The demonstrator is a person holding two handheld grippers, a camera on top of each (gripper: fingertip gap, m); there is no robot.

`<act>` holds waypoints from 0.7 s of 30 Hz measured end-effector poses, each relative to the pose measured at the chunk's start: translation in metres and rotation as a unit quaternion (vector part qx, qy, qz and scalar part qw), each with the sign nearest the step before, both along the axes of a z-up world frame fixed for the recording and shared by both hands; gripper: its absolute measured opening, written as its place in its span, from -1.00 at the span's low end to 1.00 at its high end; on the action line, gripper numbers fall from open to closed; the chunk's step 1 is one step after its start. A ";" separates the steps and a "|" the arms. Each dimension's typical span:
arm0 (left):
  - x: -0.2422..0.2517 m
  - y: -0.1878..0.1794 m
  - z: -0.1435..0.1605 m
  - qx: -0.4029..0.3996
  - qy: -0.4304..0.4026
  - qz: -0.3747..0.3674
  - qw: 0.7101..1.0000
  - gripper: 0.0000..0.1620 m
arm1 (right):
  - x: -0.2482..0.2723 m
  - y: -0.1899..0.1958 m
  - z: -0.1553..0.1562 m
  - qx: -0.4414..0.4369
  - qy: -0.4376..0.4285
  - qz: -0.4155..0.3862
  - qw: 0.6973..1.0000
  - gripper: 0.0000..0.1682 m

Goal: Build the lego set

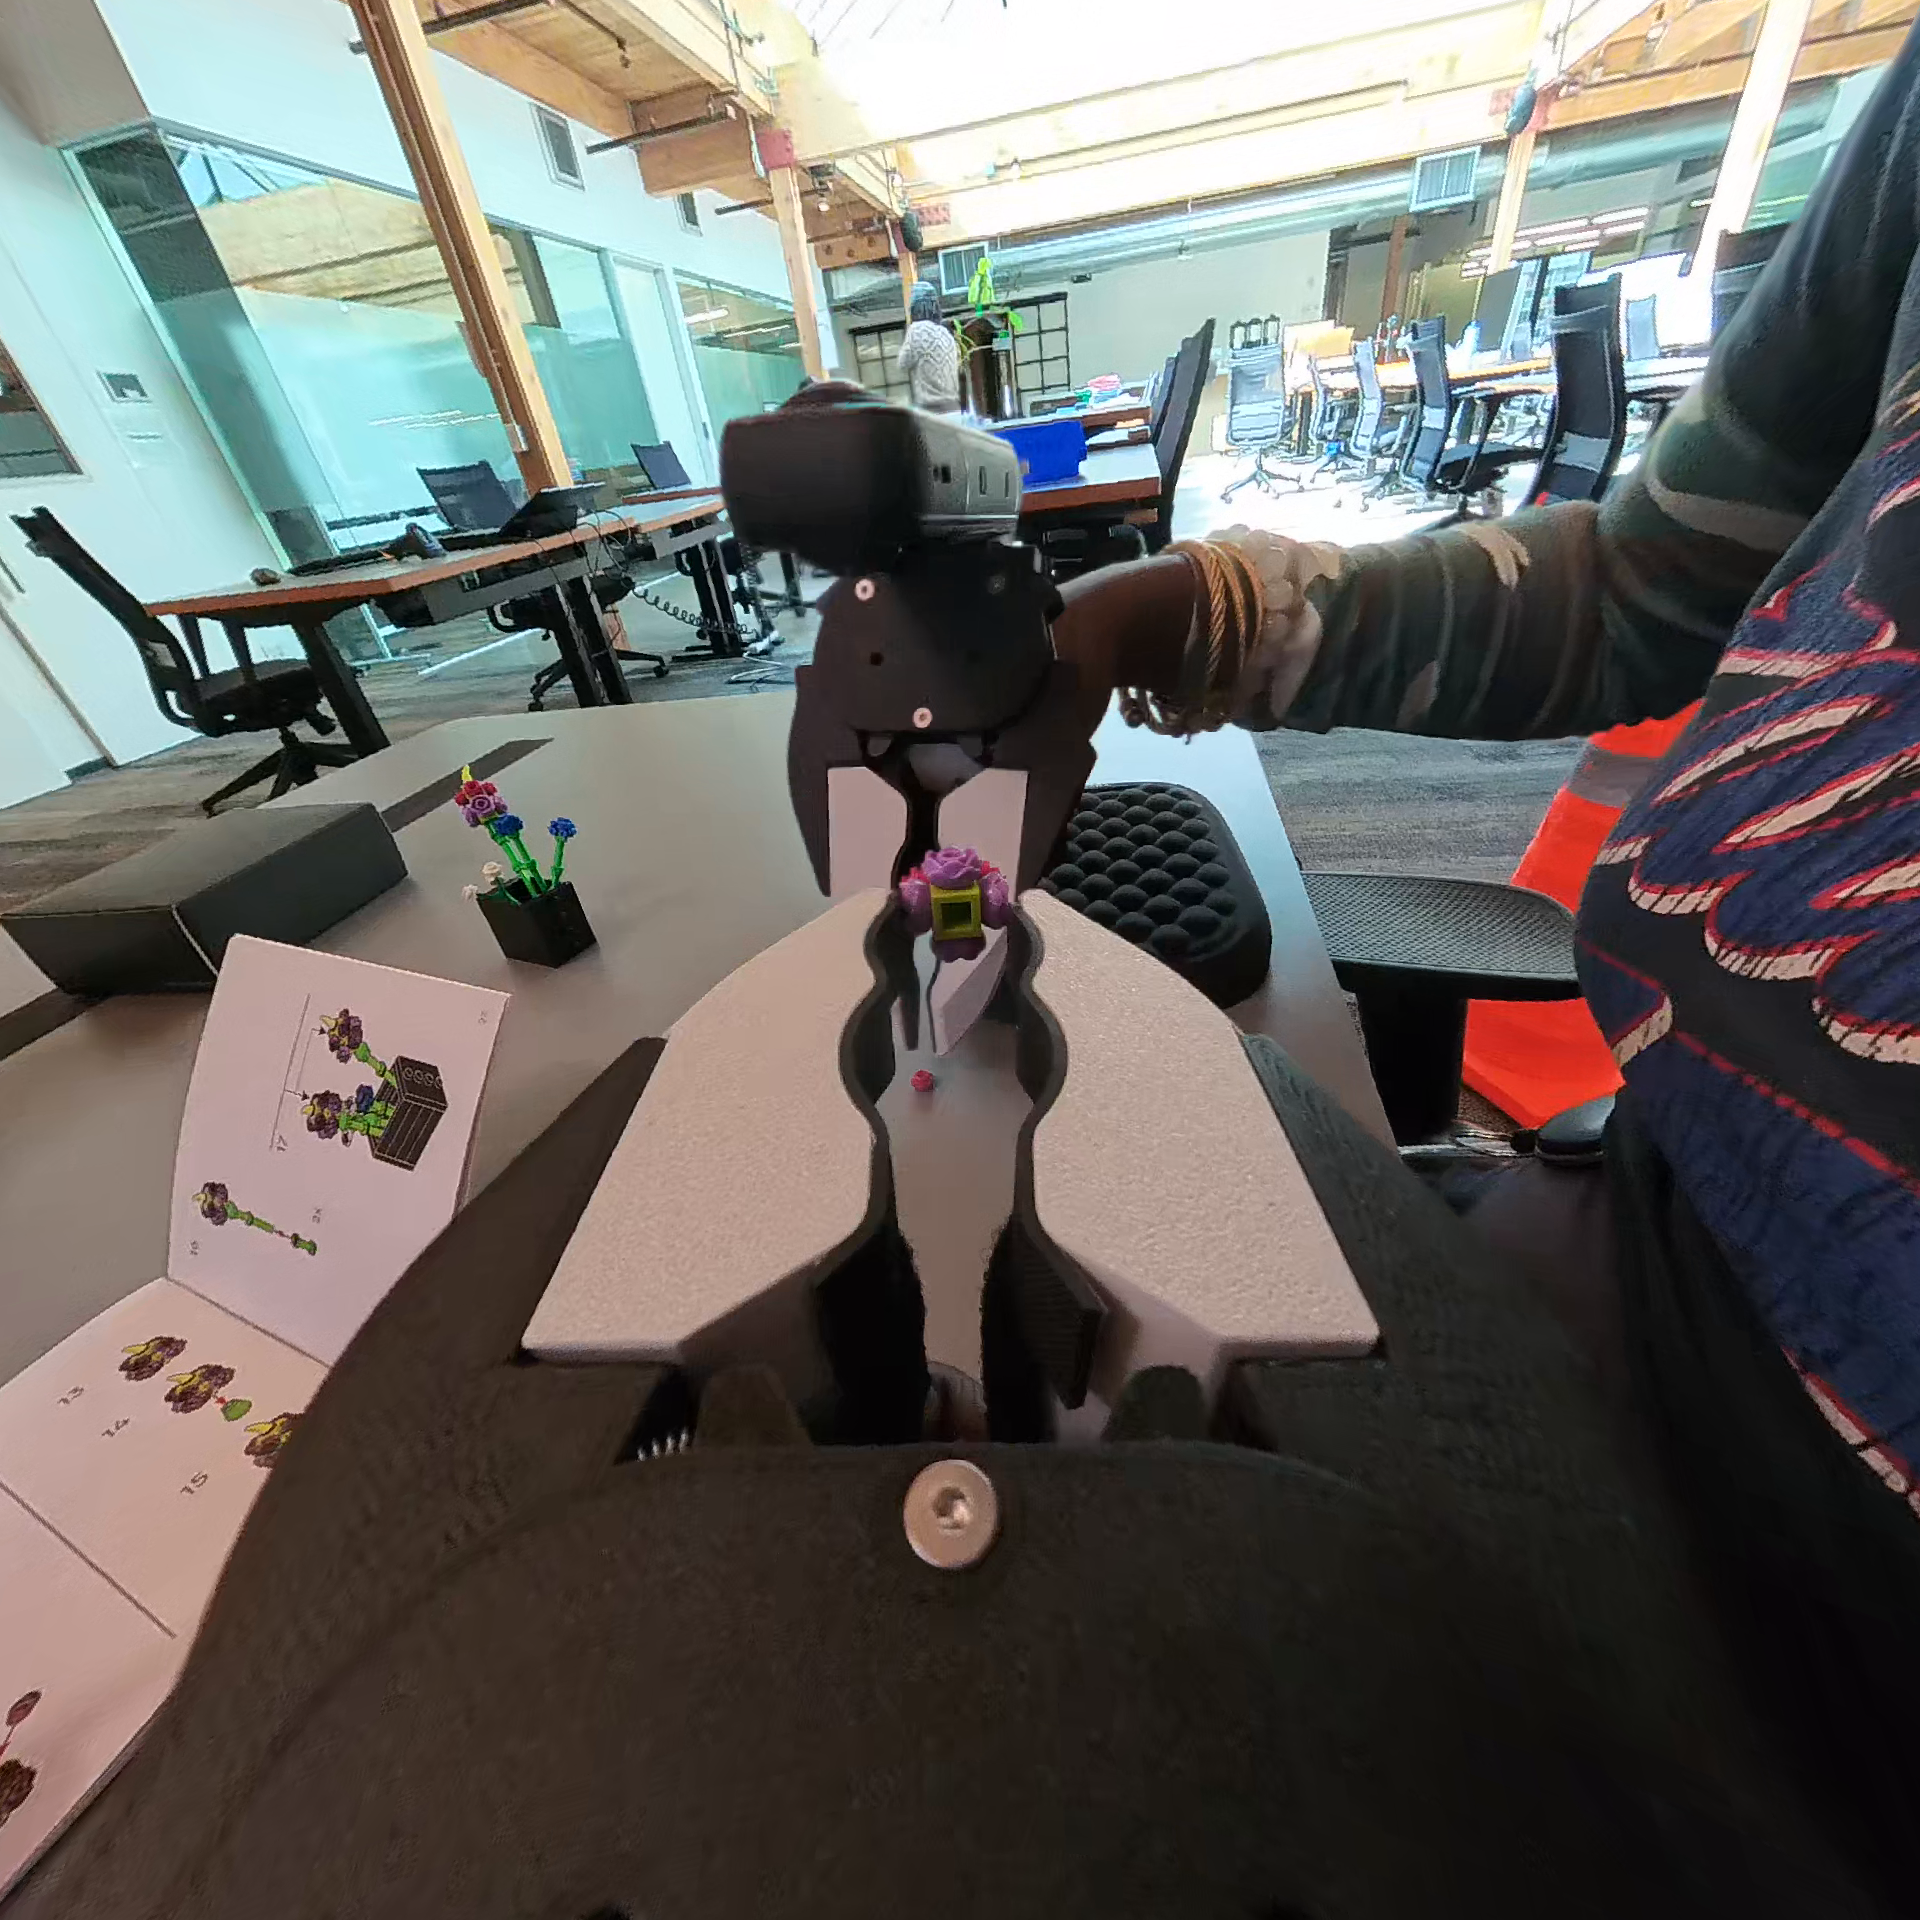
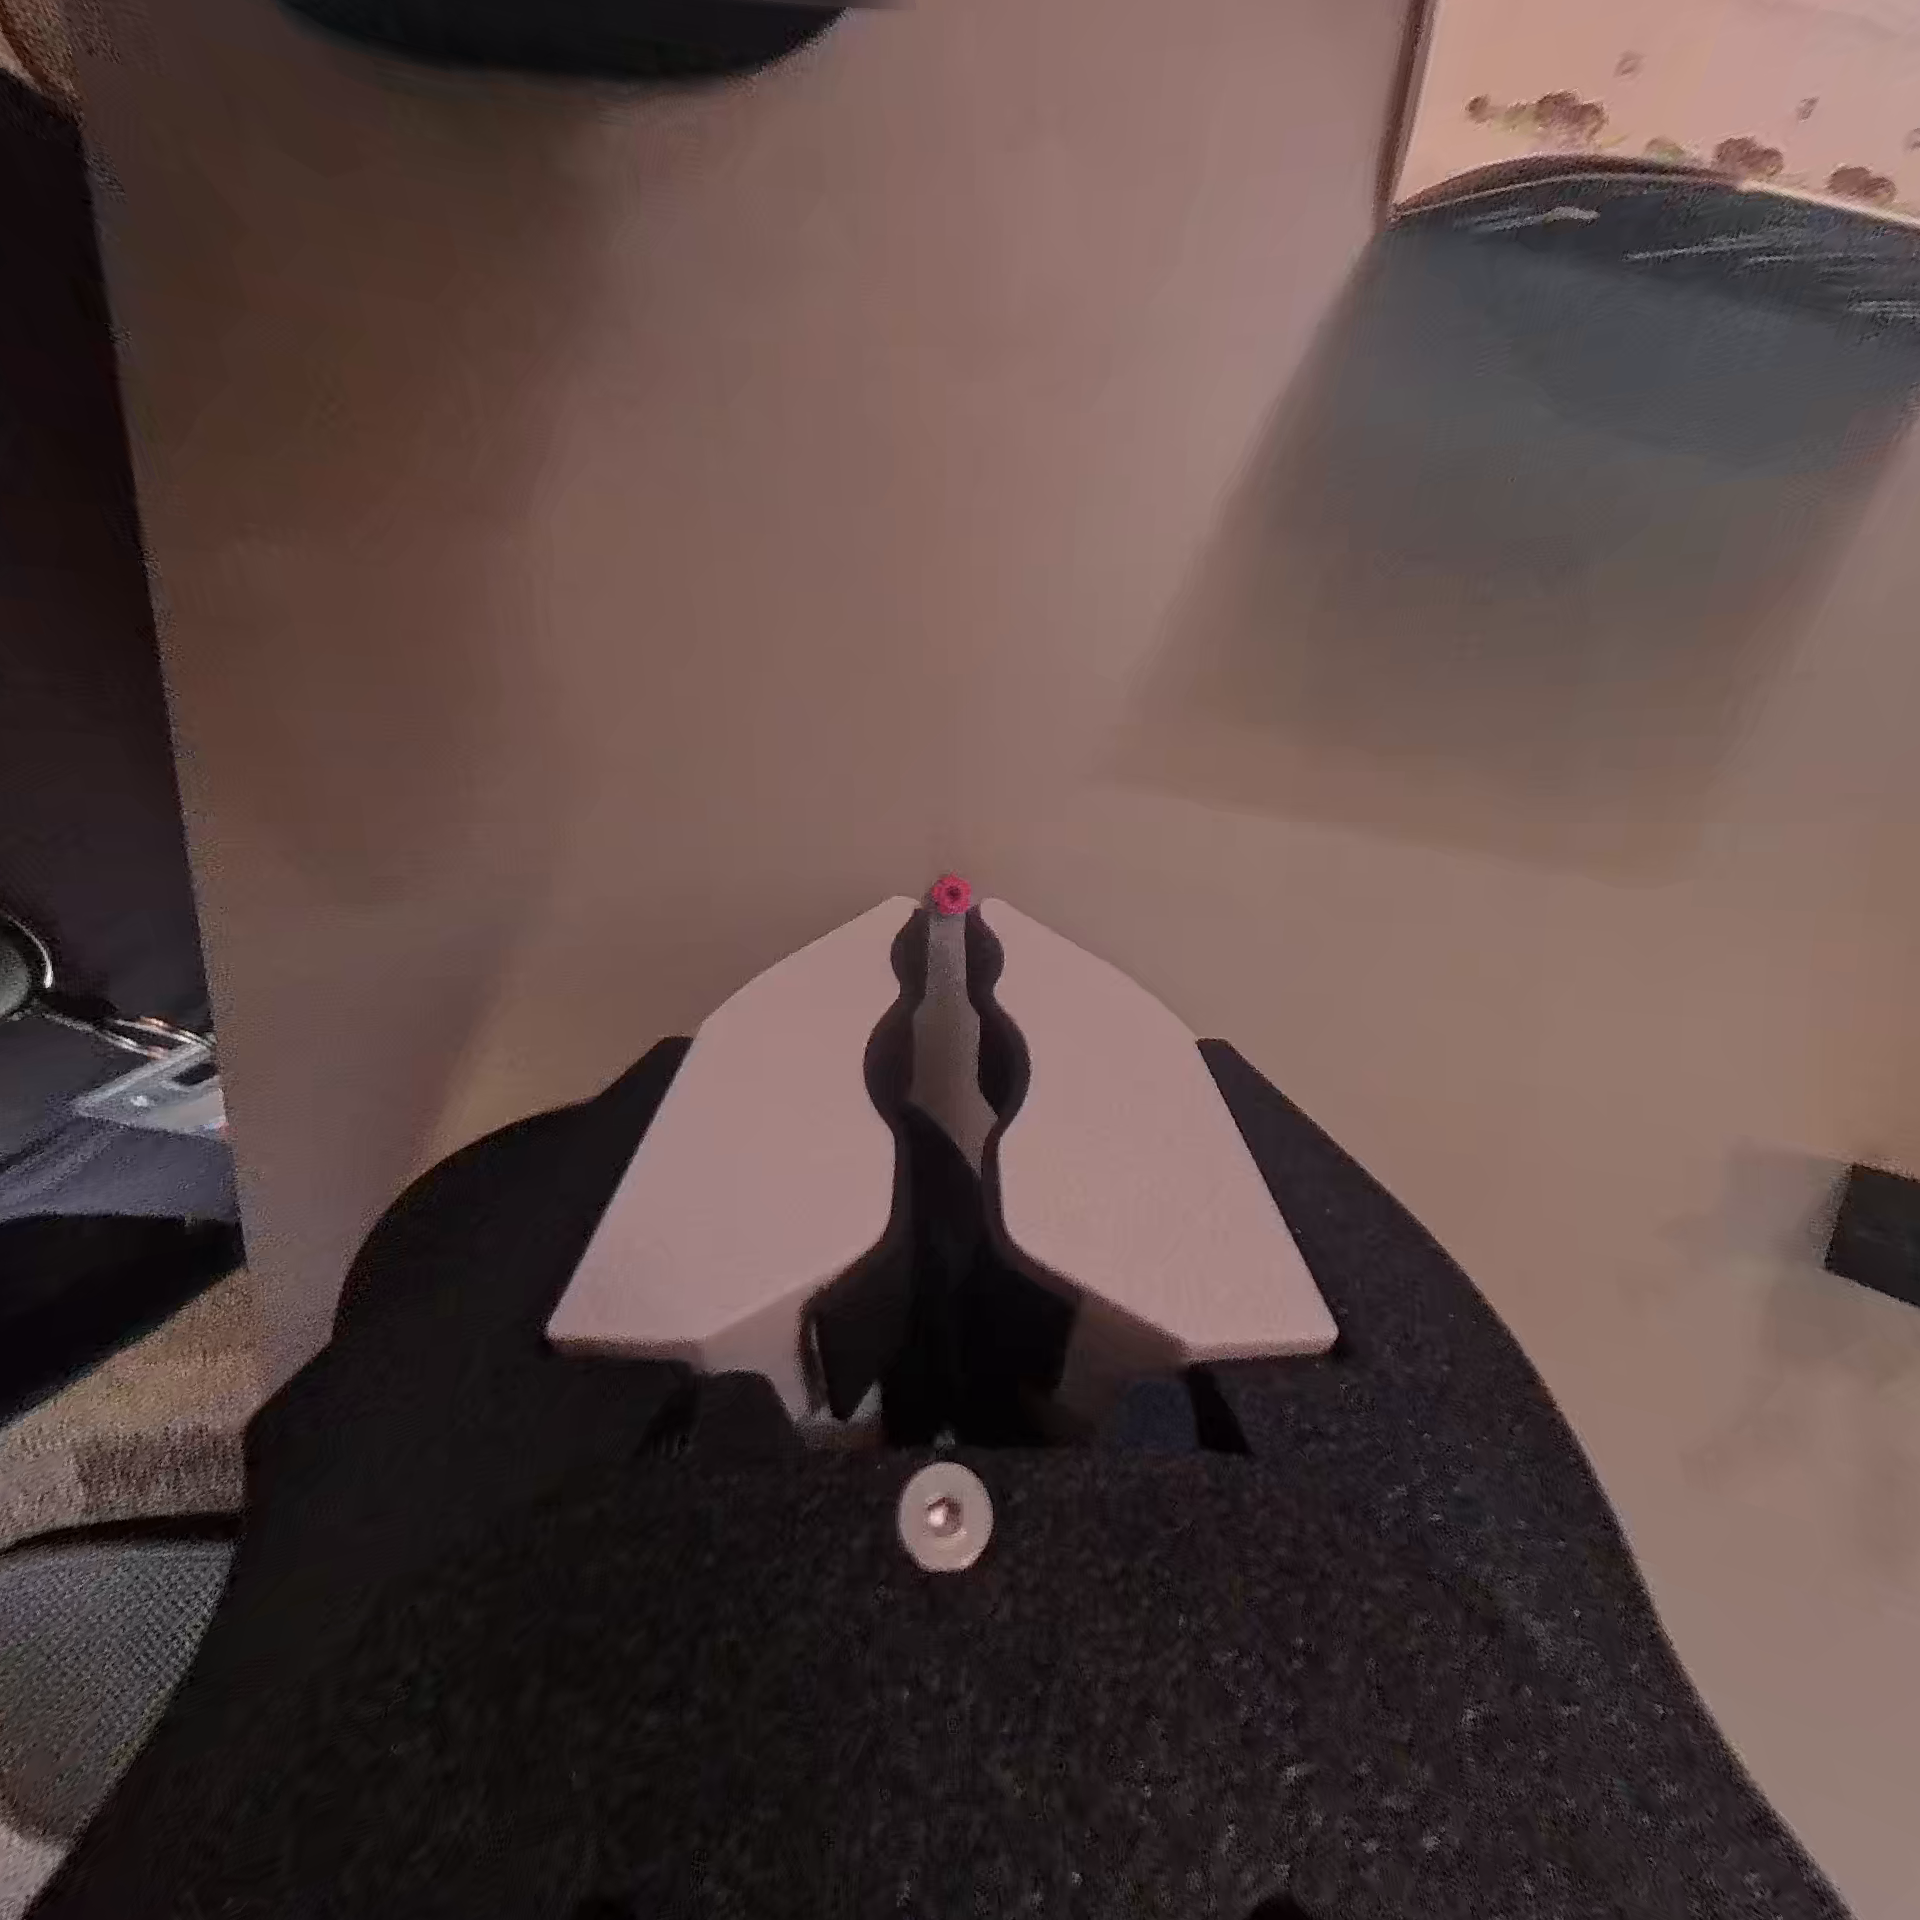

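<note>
Left gripper (image 1: pixel 954 914) has its fingers (image 1: pixel 774 1081) nearly together, pinching a purple flower cluster (image 1: pixel 954 900) with a lime-green block at its middle, right at the fingertips. Directly beyond those tips, the right gripper (image 1: pixel 940 883) points down from above, held by a hand (image 1: pixel 1127 634) in a patterned sleeve; its fingers stand a little apart around the top of the same flower cluster, though whether they touch it cannot be told. Below the left fingers, seen through the gap between them, a tiny pink stud (image 1: pixel 922 1082) lies on the table (image 1: pixel 675 831). In the right wrist view that stud (image 2: pixel 950 895) sits just past the fingertips, apparently untouched. Off to the left of the left fingers stands a black pot of flowers (image 1: pixel 533 914), with the open instruction booklet (image 1: pixel 343 1101) nearer.
</note>
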State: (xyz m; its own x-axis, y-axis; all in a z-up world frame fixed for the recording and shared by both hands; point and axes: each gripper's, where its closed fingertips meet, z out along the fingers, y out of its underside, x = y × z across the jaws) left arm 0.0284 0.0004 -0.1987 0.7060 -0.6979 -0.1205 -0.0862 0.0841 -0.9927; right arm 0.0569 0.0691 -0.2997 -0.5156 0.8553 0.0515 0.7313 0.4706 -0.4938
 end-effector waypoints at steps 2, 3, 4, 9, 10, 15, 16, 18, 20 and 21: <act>0.000 0.000 0.000 -0.001 -0.003 -0.002 1.000 -0.77 | -0.002 0.000 -0.002 0.006 -0.014 0.013 1.000 -0.92; -0.001 0.000 0.000 -0.002 -0.006 -0.004 1.000 -0.77 | -0.003 -0.001 -0.002 0.007 -0.019 0.018 1.000 -0.92; -0.001 -0.001 0.001 -0.003 -0.011 -0.007 1.000 -0.77 | -0.003 -0.001 -0.003 0.008 -0.025 0.024 0.999 -0.92; -0.006 -0.002 0.006 -0.003 -0.040 -0.011 0.999 -0.77 | -0.004 -0.002 -0.006 0.010 -0.044 0.033 0.998 -0.92; -0.007 -0.002 0.006 -0.003 -0.043 -0.011 0.999 -0.77 | -0.004 -0.001 -0.007 0.013 -0.046 0.033 0.998 -0.92; -0.006 -0.003 0.007 0.002 -0.040 -0.012 0.999 -0.77 | -0.003 -0.002 -0.009 0.008 -0.053 0.032 0.998 -0.94; -0.006 -0.003 0.007 0.002 -0.040 -0.012 0.999 -0.77 | -0.003 -0.002 -0.009 0.009 -0.053 0.033 0.998 -0.94; -0.007 -0.002 0.007 0.001 -0.040 -0.007 0.999 -0.77 | -0.003 -0.002 -0.008 0.011 -0.045 0.037 0.998 -0.95; -0.007 0.000 0.006 -0.002 -0.039 -0.002 0.999 -0.77 | -0.010 -0.006 0.003 -0.014 -0.005 0.030 0.999 -0.95; -0.007 0.000 0.005 -0.002 -0.036 0.001 0.999 -0.77 | -0.015 -0.010 0.017 -0.042 0.030 0.026 0.998 -0.95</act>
State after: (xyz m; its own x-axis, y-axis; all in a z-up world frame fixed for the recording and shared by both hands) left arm 0.0212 0.0007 -0.1933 0.7145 -0.6965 -0.0658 -0.0138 0.0799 -0.9967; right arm 0.0423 0.0586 -0.2828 -0.5579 0.8298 0.0127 0.6742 0.4621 -0.5761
